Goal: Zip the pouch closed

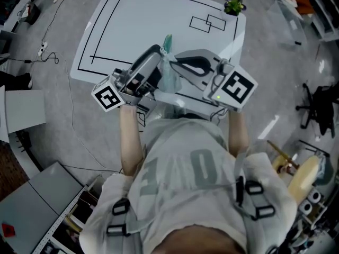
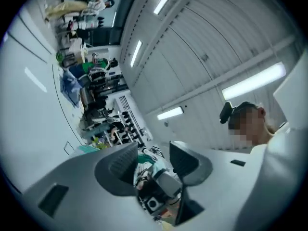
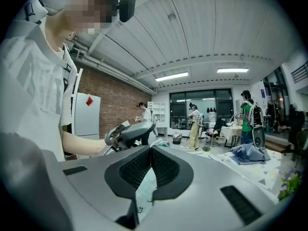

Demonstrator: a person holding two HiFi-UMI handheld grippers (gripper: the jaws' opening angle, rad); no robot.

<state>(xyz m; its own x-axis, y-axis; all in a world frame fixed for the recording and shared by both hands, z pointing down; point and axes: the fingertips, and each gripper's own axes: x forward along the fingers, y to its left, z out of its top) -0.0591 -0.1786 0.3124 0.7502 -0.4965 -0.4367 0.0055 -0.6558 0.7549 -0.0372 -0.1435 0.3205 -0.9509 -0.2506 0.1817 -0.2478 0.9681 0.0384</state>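
- A person's white T-shirt with grey harness straps [image 1: 185,168] fills the bottom of the head view, and both bare forearms reach forward from it.
- A thin, translucent pale-green pouch [image 1: 170,74] hangs in the air between the two claws, above the near edge of a white tabletop marked with black lines [image 1: 148,20]. One teal corner of the pouch sticks upward. What is inside it cannot be made out.
- The right gripper [image 3: 150,165] has its ribbed black pads pressed together on a fold of the pouch. The pale film runs down out of the seam between them.
- The left gripper [image 2: 153,160] has its pads standing apart with a clear gap. A green-and-white part of the pouch and the body of the other claw show through that gap. Whether either pad touches the film cannot be told.
- A small green potted plant [image 1: 233,5] stands at the table's far right corner, well apart from the pouch.
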